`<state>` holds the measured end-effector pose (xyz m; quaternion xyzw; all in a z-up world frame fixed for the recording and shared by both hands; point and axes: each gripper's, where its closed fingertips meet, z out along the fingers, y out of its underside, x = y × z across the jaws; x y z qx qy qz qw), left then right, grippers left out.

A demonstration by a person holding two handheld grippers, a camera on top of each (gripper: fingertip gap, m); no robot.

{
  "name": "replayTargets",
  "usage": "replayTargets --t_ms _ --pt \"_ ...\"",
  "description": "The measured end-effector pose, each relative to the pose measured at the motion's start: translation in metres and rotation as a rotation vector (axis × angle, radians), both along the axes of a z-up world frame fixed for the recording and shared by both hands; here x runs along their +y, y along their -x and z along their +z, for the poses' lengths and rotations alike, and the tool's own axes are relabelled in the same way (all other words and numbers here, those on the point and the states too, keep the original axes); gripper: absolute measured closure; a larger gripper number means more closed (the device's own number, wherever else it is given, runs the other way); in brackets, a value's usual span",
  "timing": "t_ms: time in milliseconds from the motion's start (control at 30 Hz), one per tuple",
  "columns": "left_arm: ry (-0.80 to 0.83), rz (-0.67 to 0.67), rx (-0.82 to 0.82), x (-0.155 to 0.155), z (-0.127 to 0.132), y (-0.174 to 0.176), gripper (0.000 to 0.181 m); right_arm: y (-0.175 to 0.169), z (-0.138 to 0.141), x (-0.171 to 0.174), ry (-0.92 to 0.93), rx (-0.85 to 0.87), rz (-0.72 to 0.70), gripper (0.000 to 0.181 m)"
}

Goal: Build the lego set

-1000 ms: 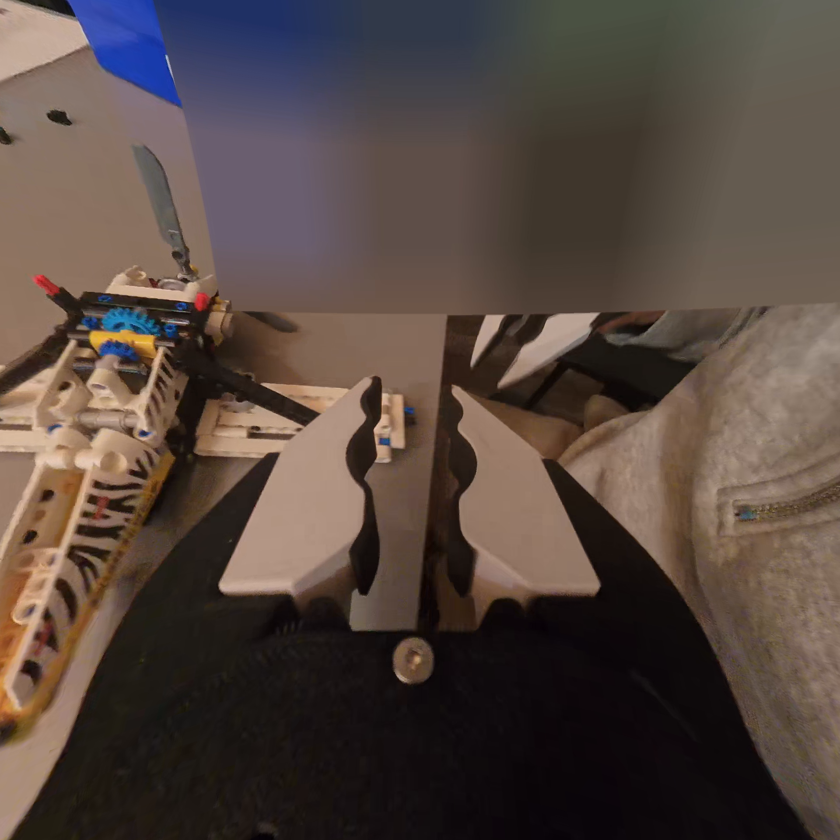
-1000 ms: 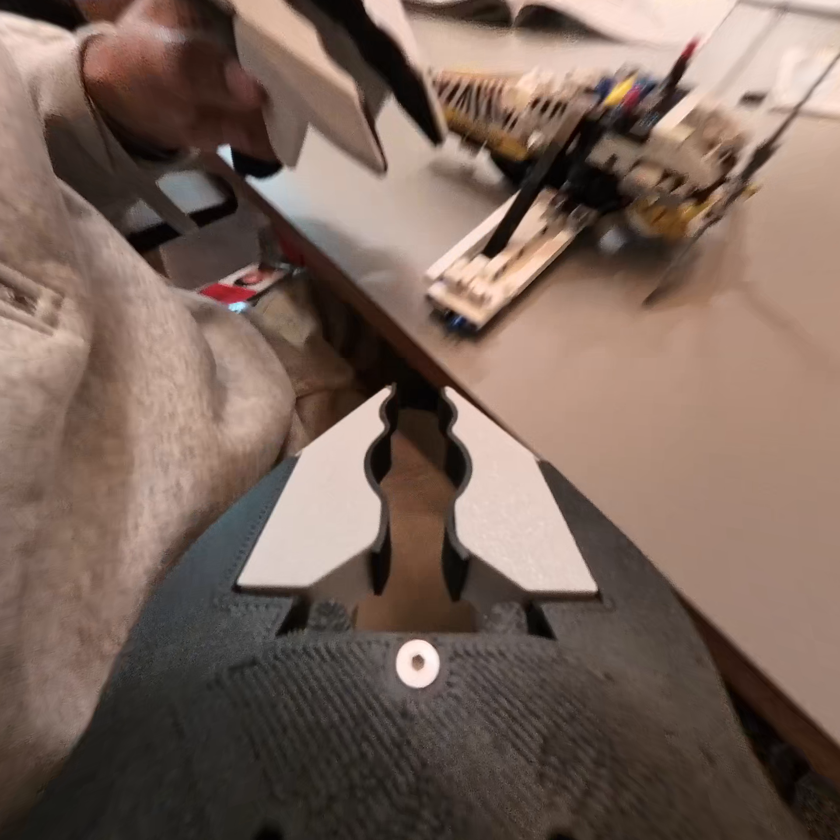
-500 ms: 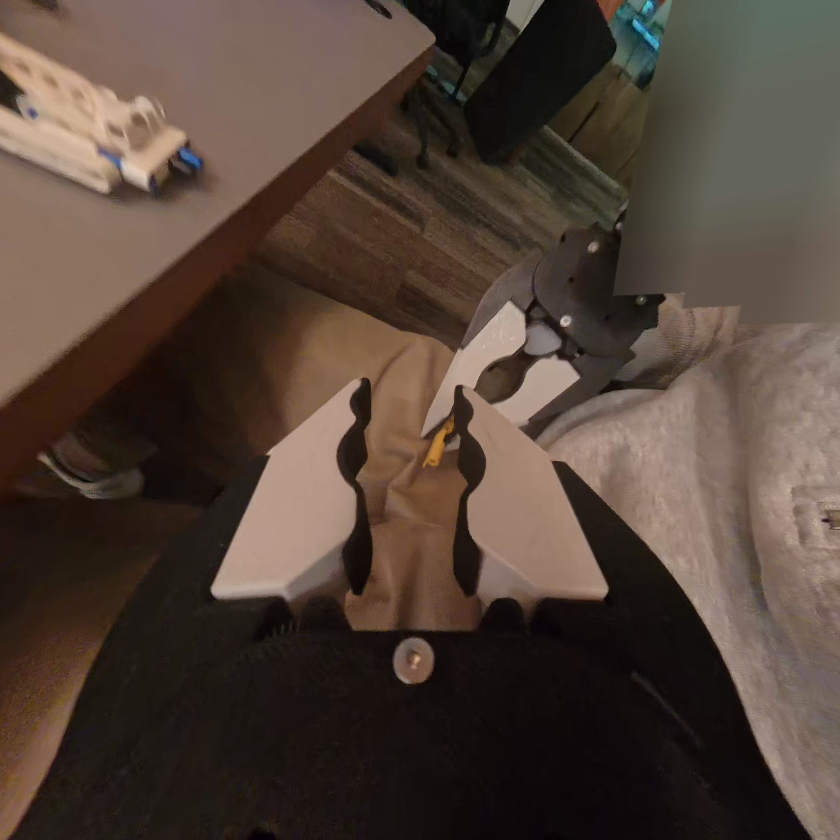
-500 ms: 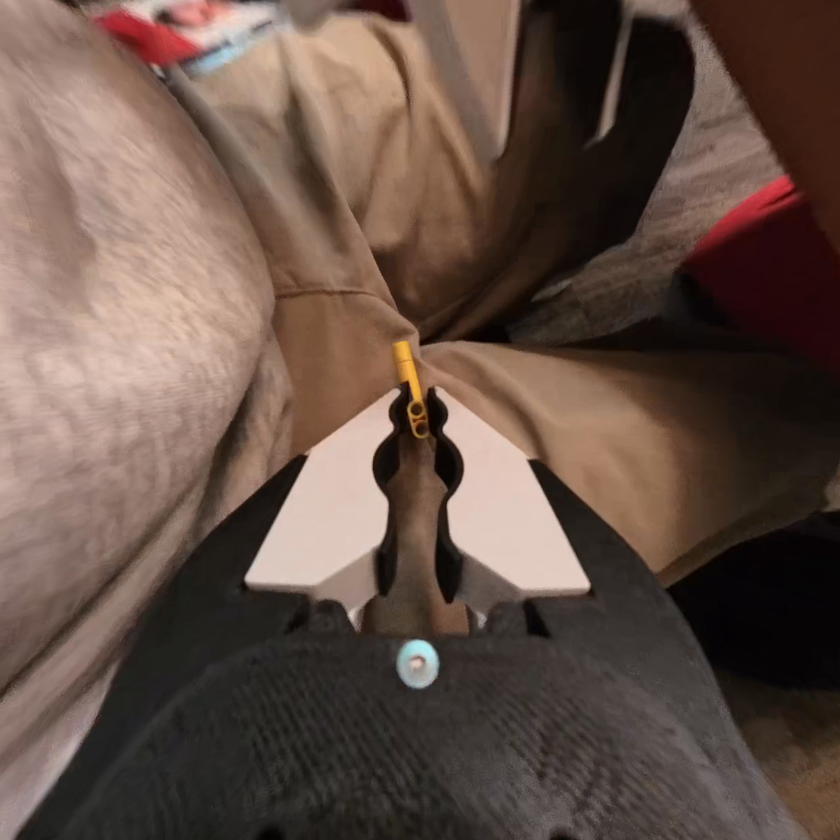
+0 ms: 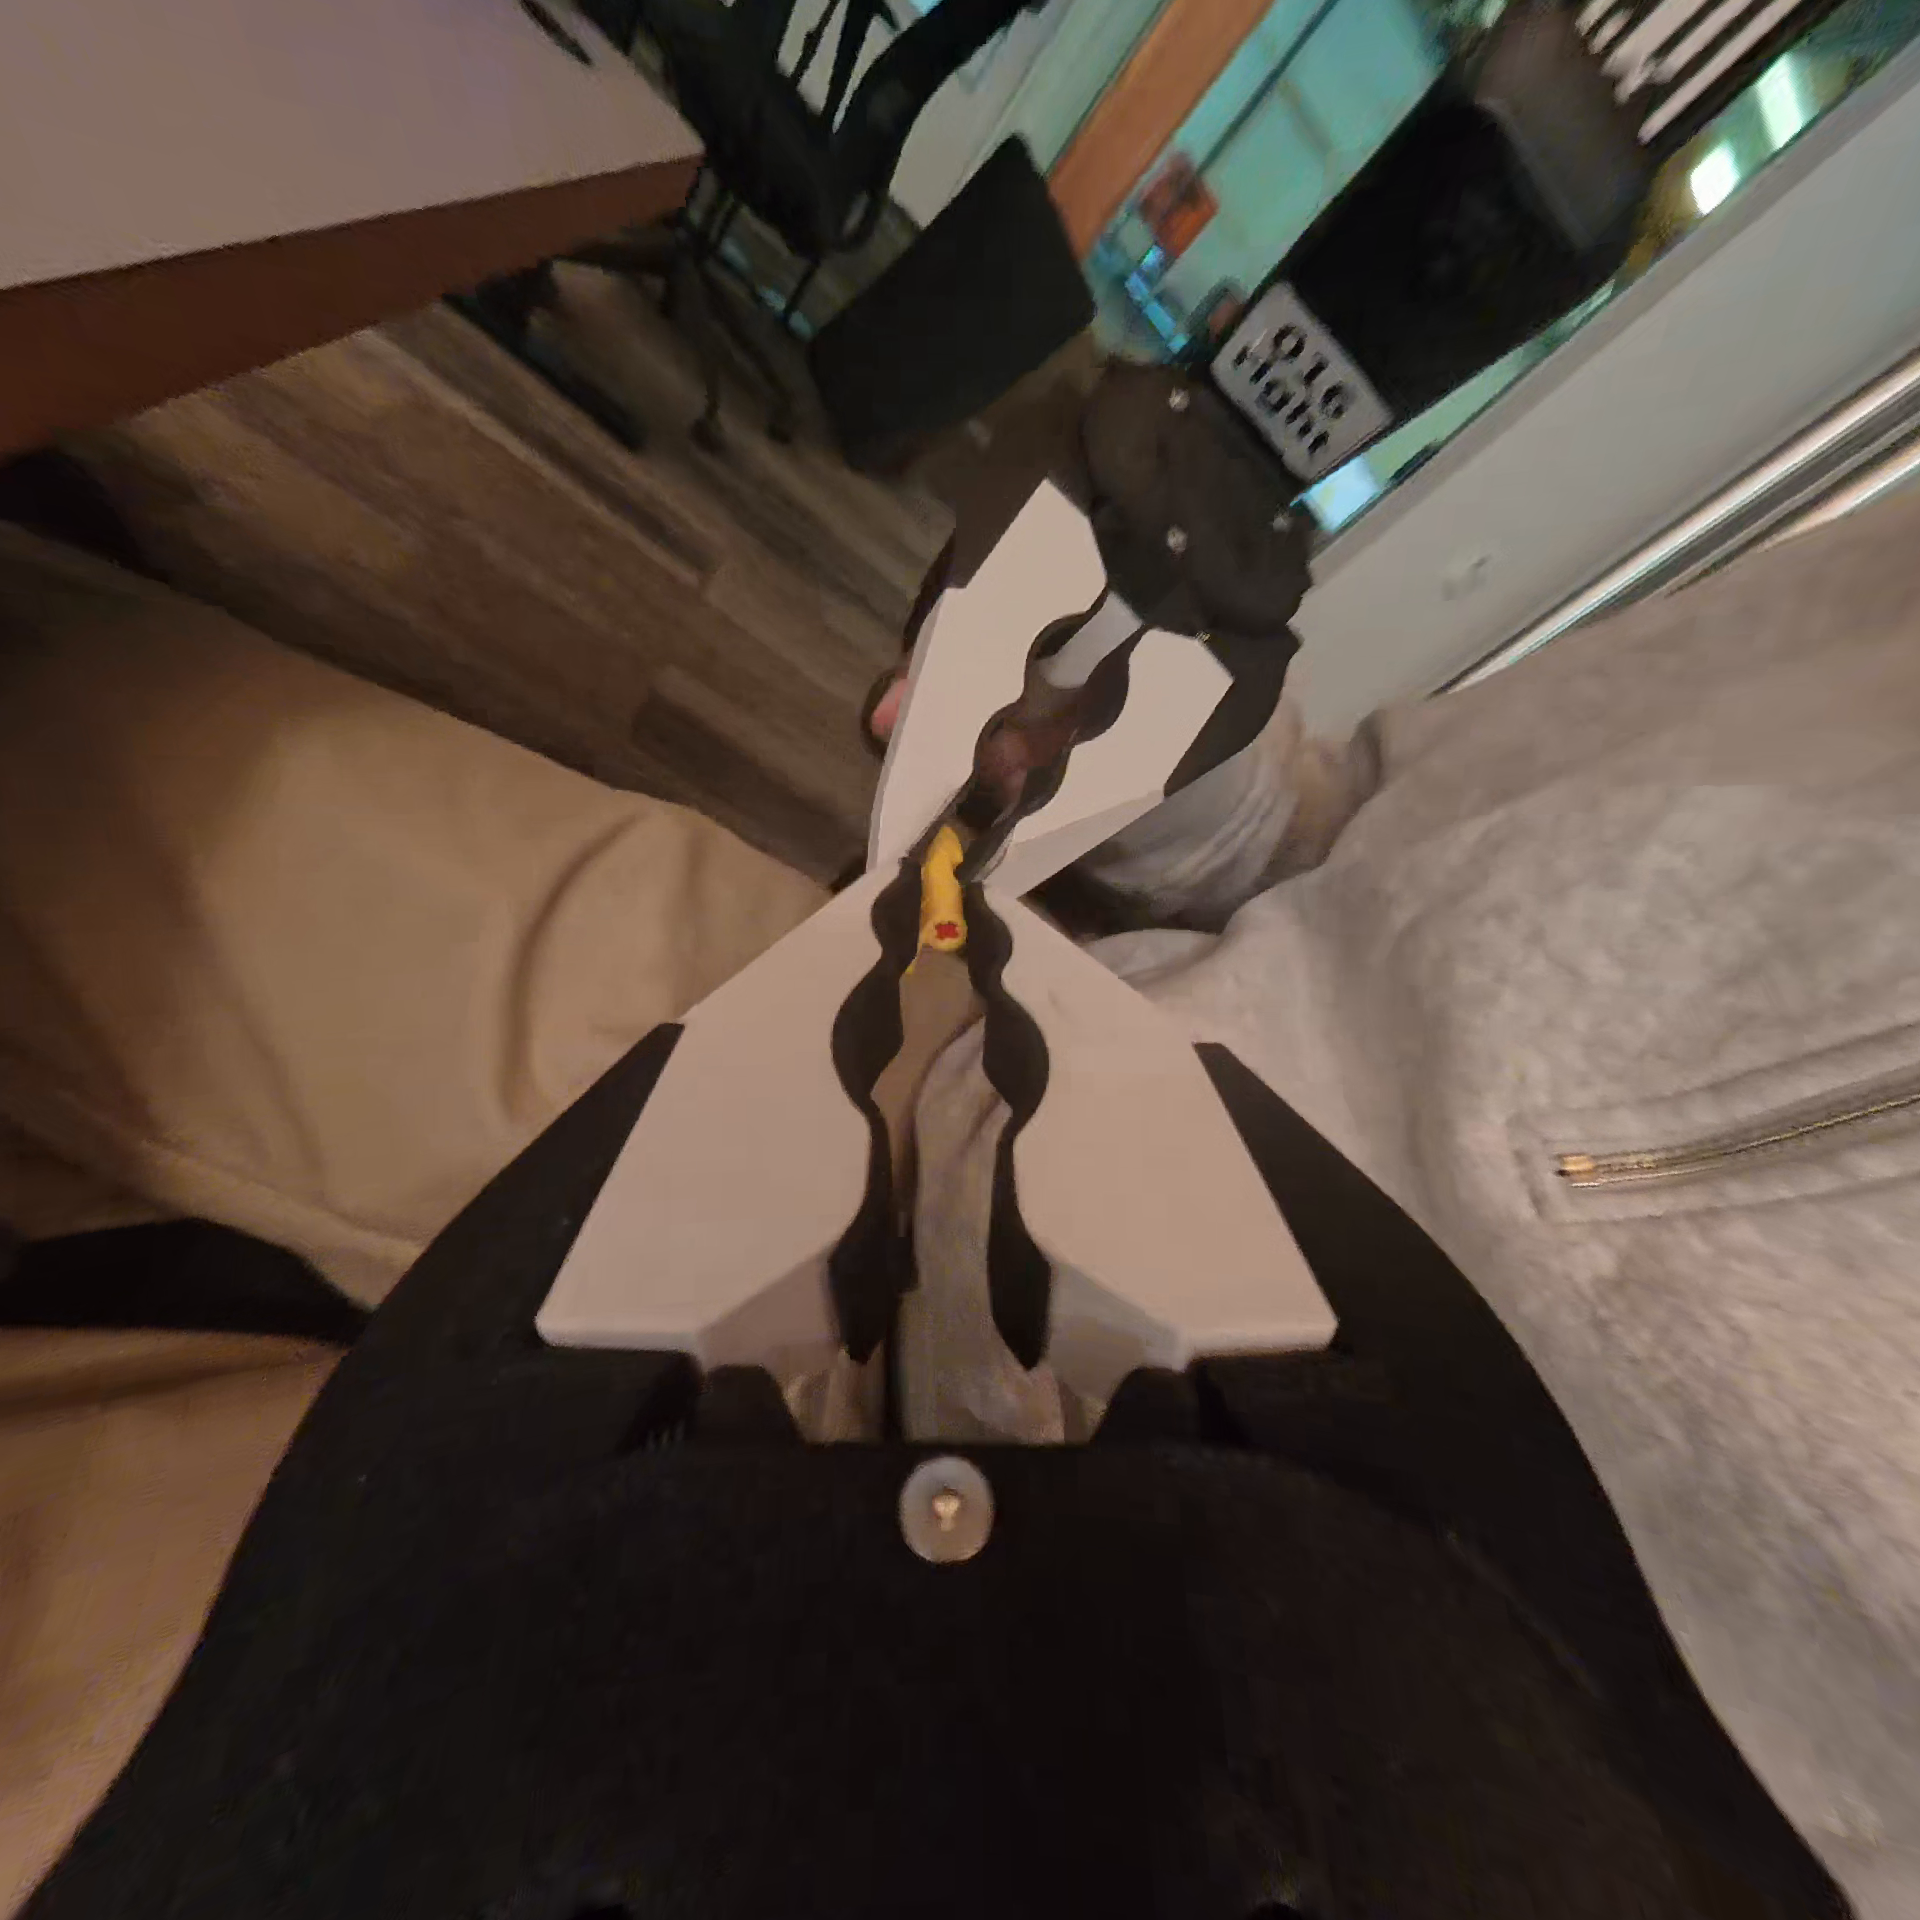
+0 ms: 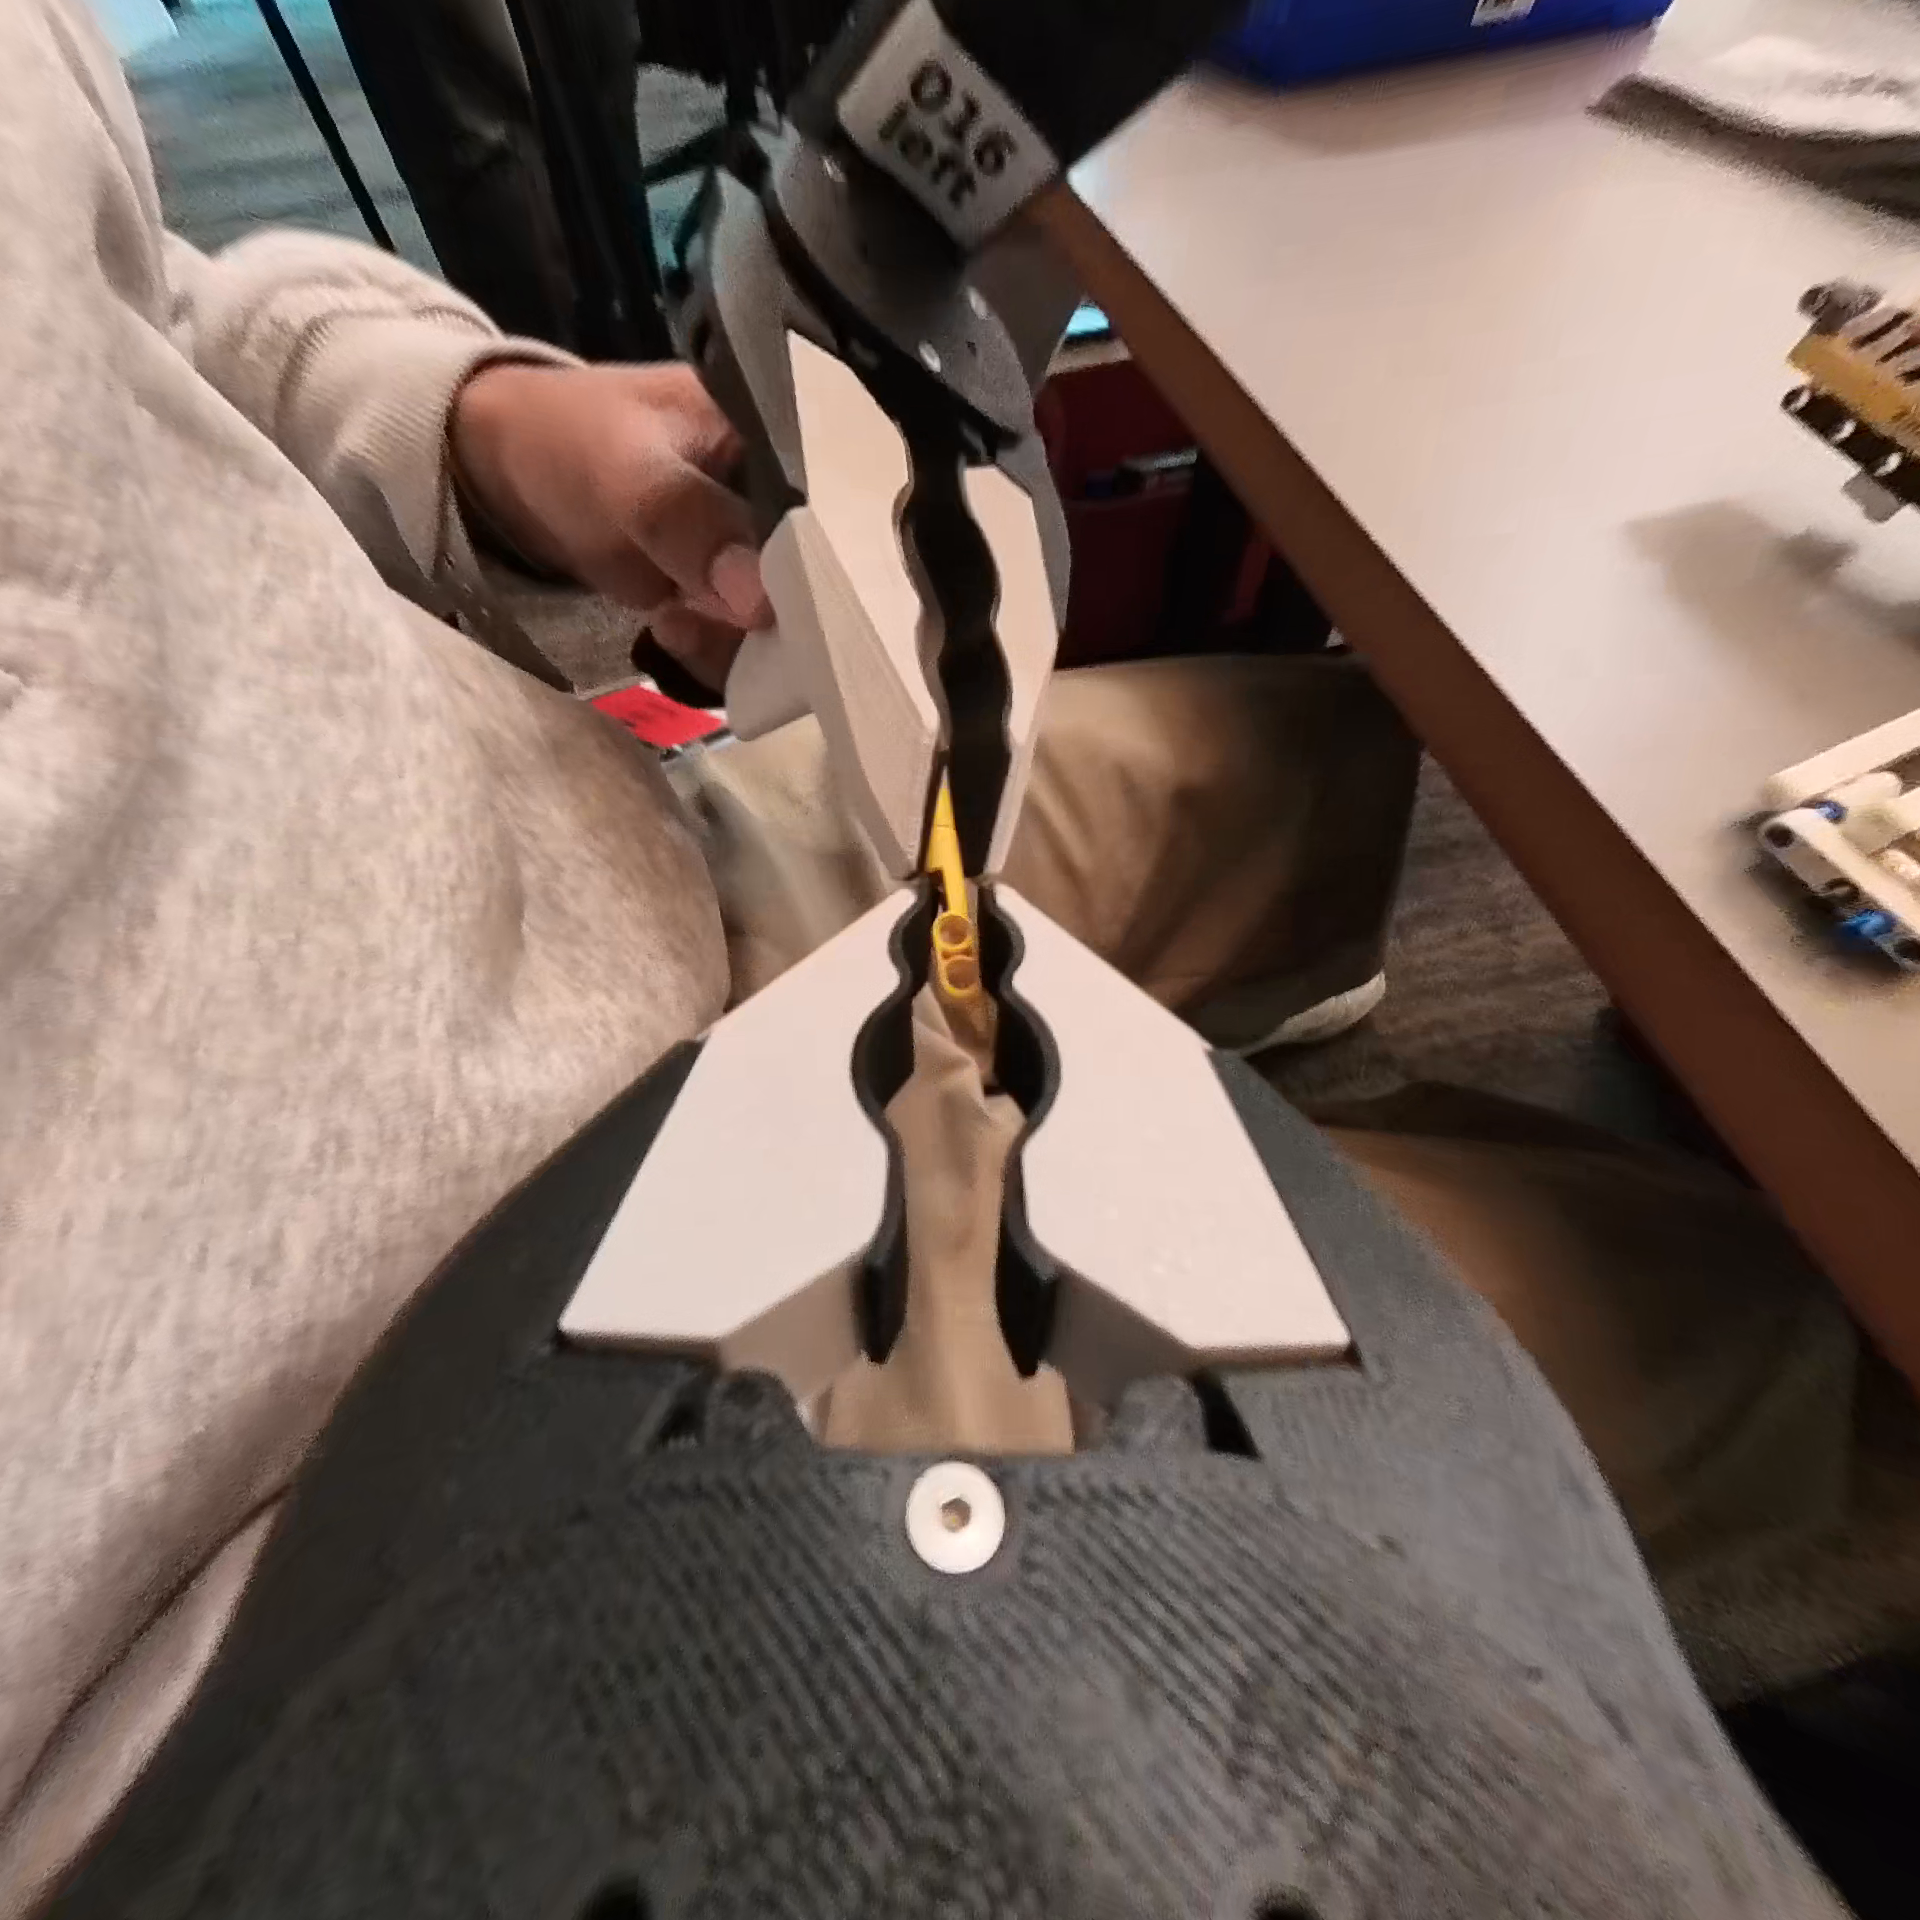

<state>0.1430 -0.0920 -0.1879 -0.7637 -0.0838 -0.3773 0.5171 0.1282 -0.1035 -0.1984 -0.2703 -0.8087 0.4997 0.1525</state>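
Note:
A small yellow lego piece (image 5: 943, 906) hangs over the person's lap, held between both grippers tip to tip. My left gripper (image 5: 940, 902) is closed on its near end, which has a red cross-shaped hole. The right gripper (image 5: 971, 831) faces it from beyond and grips the far end. In the right wrist view my right gripper (image 6: 951, 904) is shut on the yellow piece (image 6: 954, 951), whose two round holes face the camera. The left gripper (image 6: 954, 868) comes down from above, its jaws closed around the piece's upper end. The lego model (image 6: 1860, 374) lies on the table, at the right.
The grey table (image 6: 1455, 416) with its brown edge runs along the right; it also shows in the left wrist view (image 5: 260, 135) at upper left. A white model section (image 6: 1849, 852) lies near the table edge. A hand (image 6: 613, 499), grey sweater and beige trousers lie below. Less than 4 cm separates the two grippers' tips.
Both grippers left the table and dropped over the lap. The right gripper took the yellow piece; the left gripper moved in, narrowed its fingers and closed on the other end.

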Motion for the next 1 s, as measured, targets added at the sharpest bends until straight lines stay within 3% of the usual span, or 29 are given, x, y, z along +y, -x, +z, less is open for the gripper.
replayTargets --t_ms 67,133,233,333,433,500,567,633,700,767,833,867,900,1000 --pt "-0.026 -0.006 -0.052 -0.002 0.004 0.0 0.17 0.0 0.006 0.001 0.026 0.026 0.004 0.175" --pt "-0.012 -0.029 -0.014 -0.004 -0.001 -0.004 0.18 -0.001 0.01 0.002 0.047 0.046 0.024 0.171" --pt "-0.045 -0.026 0.07 -0.001 0.005 0.001 0.181 0.003 0.021 0.004 0.125 0.086 0.016 0.172" --pt "-0.12 -0.03 -0.013 0.007 0.02 0.015 0.181 0.021 0.037 0.02 0.22 0.184 -0.139 0.152" --pt "-0.205 0.004 -0.289 0.017 0.032 0.038 0.181 0.029 0.061 0.056 0.301 0.423 -0.386 0.127" --pt "-0.25 -0.006 -0.511 0.022 0.038 0.05 0.181 0.022 0.065 0.078 0.161 0.641 -0.551 0.119" --pt "-0.289 -0.039 -0.663 0.029 0.042 0.055 0.181 0.017 0.061 0.085 -0.118 0.819 -0.682 0.119" --pt "-0.317 -0.072 -0.707 0.036 0.047 0.052 0.181 0.013 0.06 0.086 -0.487 0.998 -0.779 0.143" --pt "-0.272 -0.096 -0.652 0.045 0.04 0.043 0.181 0.011 0.052 0.072 -0.796 1.123 -0.723 0.168" --pt "-0.248 -0.095 -0.634 0.05 0.035 0.04 0.181 0.015 0.037 0.064 -0.85 1.079 -0.684 0.17" --pt "-0.244 -0.089 -0.658 0.052 0.033 0.041 0.181 0.016 0.036 0.072 -0.767 1.025 -0.741 0.165" --pt "-0.255 -0.087 -0.671 0.052 0.034 0.042 0.181 0.016 0.037 0.074 -0.663 0.983 -0.757 0.171" --pt "-0.276 -0.077 -0.683 0.051 0.035 0.044 0.181 0.018 0.035 0.073 -0.483 0.898 -0.763 0.175" --pt "-0.35 -0.068 -0.705 0.047 0.044 0.049 0.181 0.021 0.049 0.066 0.251 0.586 -0.765 0.162"
